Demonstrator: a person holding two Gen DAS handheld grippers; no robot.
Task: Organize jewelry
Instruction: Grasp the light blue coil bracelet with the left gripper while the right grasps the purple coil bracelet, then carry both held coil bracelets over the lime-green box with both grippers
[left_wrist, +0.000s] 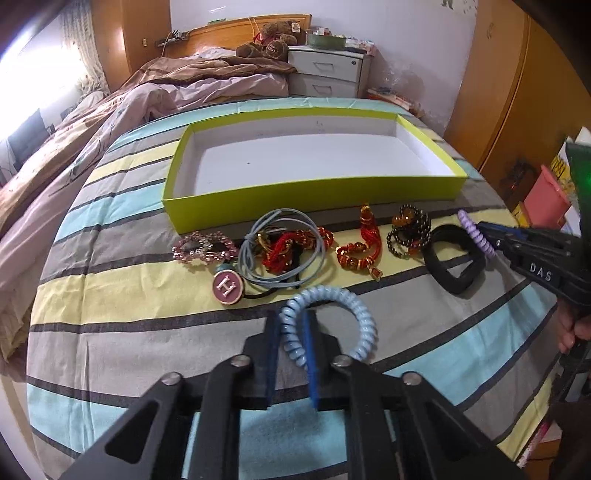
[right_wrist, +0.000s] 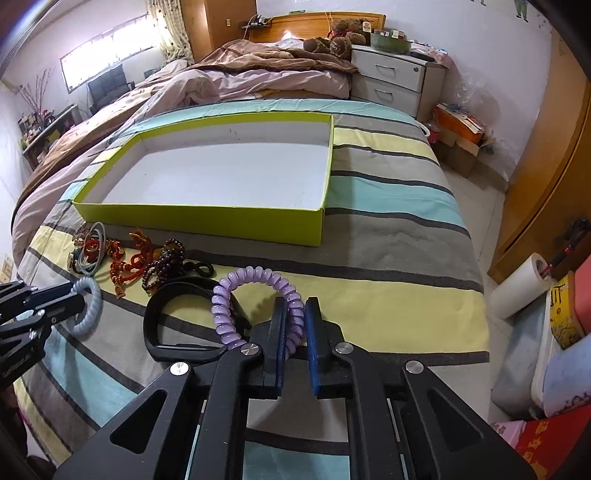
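While the jewelry (left_wrist: 295, 247) lies in a loose row on the striped bedsheet (left_wrist: 122, 295), just in front of the lime-green box (left_wrist: 310, 192), each claw is pinching one coil hair tie. The left claw (left_wrist: 291, 332) is pressed together on a pale blue coil tie (left_wrist: 351, 306), the loop curving out to the right of its blue pads. The right claw (right_wrist: 295, 317) is clamped on a purple coil tie (right_wrist: 236, 280), whose loop arches to the left over a black band (right_wrist: 162, 325) resting on the sheet. Between the two ties sit a dark bead bracelet (left_wrist: 410, 232), a red and gold bracelet (left_wrist: 358, 254), a red cord tangle (left_wrist: 291, 247) under a grey-blue cord loop (left_wrist: 280, 221), a pink round clip marked H (left_wrist: 228, 287) and a pink rhinestone brooch (left_wrist: 203, 249). The box stands open with a white inside. Beyond it are rumpled bedding (left_wrist: 166, 92), a teddy bear (left_wrist: 273, 38) and a white drawer unit (left_wrist: 328, 72).
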